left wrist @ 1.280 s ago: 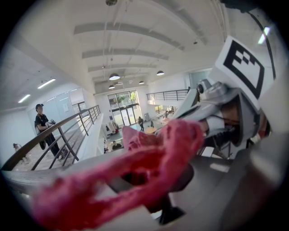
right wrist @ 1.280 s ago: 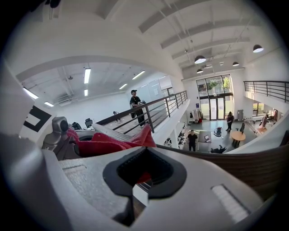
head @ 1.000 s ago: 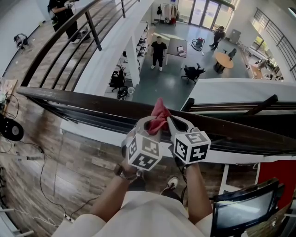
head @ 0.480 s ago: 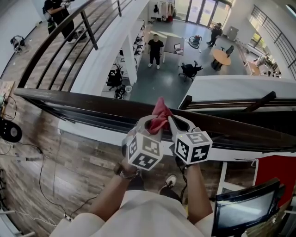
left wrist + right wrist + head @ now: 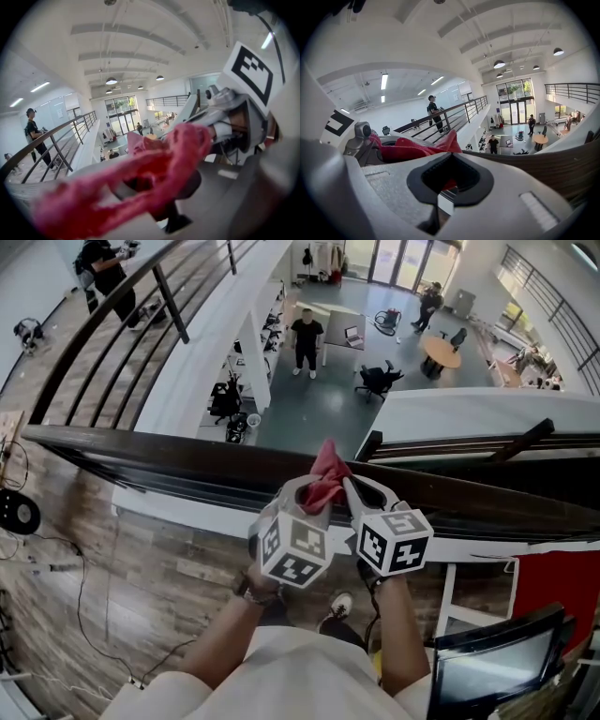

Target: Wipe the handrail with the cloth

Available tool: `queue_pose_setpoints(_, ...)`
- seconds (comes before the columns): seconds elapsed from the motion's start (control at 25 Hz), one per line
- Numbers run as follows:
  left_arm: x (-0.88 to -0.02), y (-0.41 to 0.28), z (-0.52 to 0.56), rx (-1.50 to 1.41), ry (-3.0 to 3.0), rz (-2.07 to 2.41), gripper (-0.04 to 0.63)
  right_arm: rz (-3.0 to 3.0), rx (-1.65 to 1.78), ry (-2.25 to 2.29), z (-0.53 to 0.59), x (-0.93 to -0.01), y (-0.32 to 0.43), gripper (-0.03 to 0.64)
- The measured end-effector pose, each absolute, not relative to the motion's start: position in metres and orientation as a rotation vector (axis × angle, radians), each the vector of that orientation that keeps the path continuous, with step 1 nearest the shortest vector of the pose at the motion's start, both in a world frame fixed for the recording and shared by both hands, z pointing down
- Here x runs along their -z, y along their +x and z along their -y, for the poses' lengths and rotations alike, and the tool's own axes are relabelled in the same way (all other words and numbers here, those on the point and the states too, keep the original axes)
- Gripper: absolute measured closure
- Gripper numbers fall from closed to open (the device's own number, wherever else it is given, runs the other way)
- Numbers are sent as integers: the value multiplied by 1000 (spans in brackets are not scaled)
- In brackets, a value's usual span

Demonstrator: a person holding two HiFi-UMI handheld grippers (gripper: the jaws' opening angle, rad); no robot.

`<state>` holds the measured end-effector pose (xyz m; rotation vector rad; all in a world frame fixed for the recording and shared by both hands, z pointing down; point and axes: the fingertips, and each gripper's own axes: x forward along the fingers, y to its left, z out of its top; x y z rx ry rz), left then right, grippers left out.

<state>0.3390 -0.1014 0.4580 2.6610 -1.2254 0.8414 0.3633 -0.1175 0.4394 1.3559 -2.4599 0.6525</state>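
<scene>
On an upper gallery with a wood-plank floor (image 5: pixel 141 559), a person leans over a dark wooden handrail (image 5: pixel 169 451) that runs across the scene from left to right, above an open office atrium. The left gripper (image 5: pixel 314 489) and the right gripper (image 5: pixel 351 487) meet tip to tip just over the rail's top, and a red cloth (image 5: pixel 326 472) is bunched between them, its free corner sticking up past the rail's far edge. In the left gripper view the cloth drapes thickly across the clenched jaws. In the right gripper view the jaws are pressed together with a sliver of red fabric caught in the gap between the pads, the rest of the cloth trailing toward the other tool. Loose cables (image 5: pixel 84 587) snake over the planks at left, and a dark monitor (image 5: pixel 492 662) sits at lower right beside a red panel (image 5: pixel 553 582). A second railing with metal bars (image 5: pixel 141 324) lines the gallery at upper left, where a person in black (image 5: pixel 101 276) stands. On the grey floor below, another person in black (image 5: pixel 305 334) stands near a desk with a laptop (image 5: pixel 353 335), a black office chair (image 5: pixel 377 379) and a round wooden table (image 5: pixel 441 352); glass doors (image 5: pixel 394 259) close off the far end.
</scene>
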Motion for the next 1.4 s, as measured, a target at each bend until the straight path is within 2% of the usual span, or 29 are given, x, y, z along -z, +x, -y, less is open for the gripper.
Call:
queue_pose_setpoints(0.8, -459, 394, 91, -831, 2727, 1106, 528, 2397, -657, 1456, 107, -442, 420, 614)
queue_pose_setpoints(1.4, -457, 396, 86, -823, 2747, 1090, 503, 2386, -655, 1463, 105, -441, 426, 614)
